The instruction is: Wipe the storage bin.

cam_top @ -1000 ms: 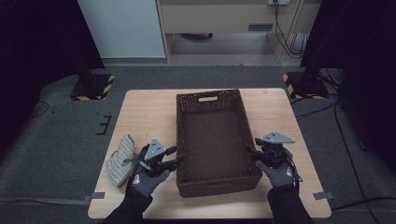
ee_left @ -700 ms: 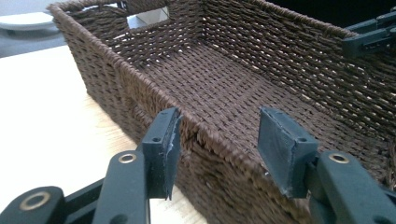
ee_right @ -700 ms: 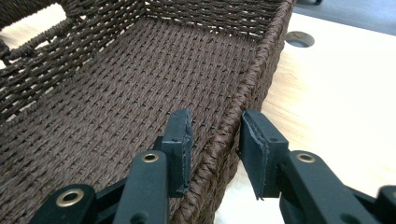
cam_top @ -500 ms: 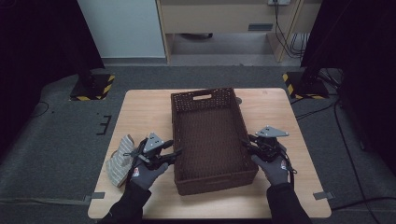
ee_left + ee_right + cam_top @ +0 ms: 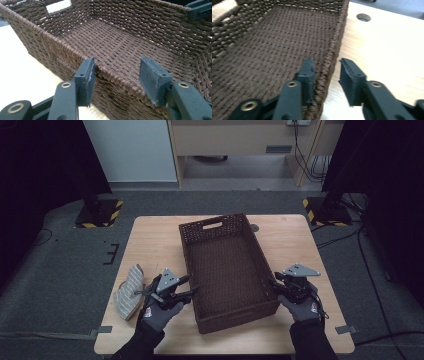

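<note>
A folded grey-and-white cloth (image 5: 129,289) lies at the near left of the light wooden table (image 5: 155,240), clear of the work. Just right of it, the left gripper (image 5: 186,286) straddles the left wall of the dark brown woven rectangular basket (image 5: 227,270); its jaws have just been opening and stand spread, so that wall is free. The basket sits mid-table, skewed. At its near right wall the right gripper (image 5: 274,283) has been closing, one pad (image 5: 308,72) touching inside, the outer still apart, apparently to steer the basket
</note>
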Motion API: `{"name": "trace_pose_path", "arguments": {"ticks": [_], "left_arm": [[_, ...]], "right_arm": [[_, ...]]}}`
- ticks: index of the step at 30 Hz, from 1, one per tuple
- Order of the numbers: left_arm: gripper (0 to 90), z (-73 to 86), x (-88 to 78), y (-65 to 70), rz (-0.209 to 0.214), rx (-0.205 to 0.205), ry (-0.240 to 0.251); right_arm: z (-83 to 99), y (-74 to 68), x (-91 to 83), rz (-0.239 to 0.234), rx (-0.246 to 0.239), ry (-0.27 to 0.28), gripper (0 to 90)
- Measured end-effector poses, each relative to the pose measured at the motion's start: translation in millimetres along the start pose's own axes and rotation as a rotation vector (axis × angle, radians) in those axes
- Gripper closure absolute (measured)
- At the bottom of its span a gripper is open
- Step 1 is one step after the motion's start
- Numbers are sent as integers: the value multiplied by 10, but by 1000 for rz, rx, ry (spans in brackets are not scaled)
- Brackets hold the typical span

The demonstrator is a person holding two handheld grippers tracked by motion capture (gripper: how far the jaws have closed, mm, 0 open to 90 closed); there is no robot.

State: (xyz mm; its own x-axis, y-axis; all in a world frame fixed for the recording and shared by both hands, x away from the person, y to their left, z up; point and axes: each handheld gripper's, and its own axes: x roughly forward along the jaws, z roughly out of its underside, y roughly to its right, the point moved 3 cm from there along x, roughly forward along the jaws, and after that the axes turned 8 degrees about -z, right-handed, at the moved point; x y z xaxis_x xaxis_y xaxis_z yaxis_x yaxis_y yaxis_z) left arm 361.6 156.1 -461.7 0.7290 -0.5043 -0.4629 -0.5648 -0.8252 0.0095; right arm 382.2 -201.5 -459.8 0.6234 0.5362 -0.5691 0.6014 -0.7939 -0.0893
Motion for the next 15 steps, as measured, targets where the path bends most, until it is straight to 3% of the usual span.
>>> {"name": "trace_pose_path", "arguments": {"ticks": [3, 7, 10, 15], "left_arm": [[447, -77, -30, -79, -12, -23, 27], [432, -163, -21, -179, -37, -44, 51], [424, -147, 51, -181, -44, -34, 36], [420, -47, 168, -70, -41, 6, -5]], "right_arm": [[-16, 8, 16, -10, -19, -5, 719], [-40, 82, 30, -10, -13, -7, 694], [-64, 123, 41, 1, -6, -9, 681], [-59, 120, 19, 31, -14, 1, 607]]}}
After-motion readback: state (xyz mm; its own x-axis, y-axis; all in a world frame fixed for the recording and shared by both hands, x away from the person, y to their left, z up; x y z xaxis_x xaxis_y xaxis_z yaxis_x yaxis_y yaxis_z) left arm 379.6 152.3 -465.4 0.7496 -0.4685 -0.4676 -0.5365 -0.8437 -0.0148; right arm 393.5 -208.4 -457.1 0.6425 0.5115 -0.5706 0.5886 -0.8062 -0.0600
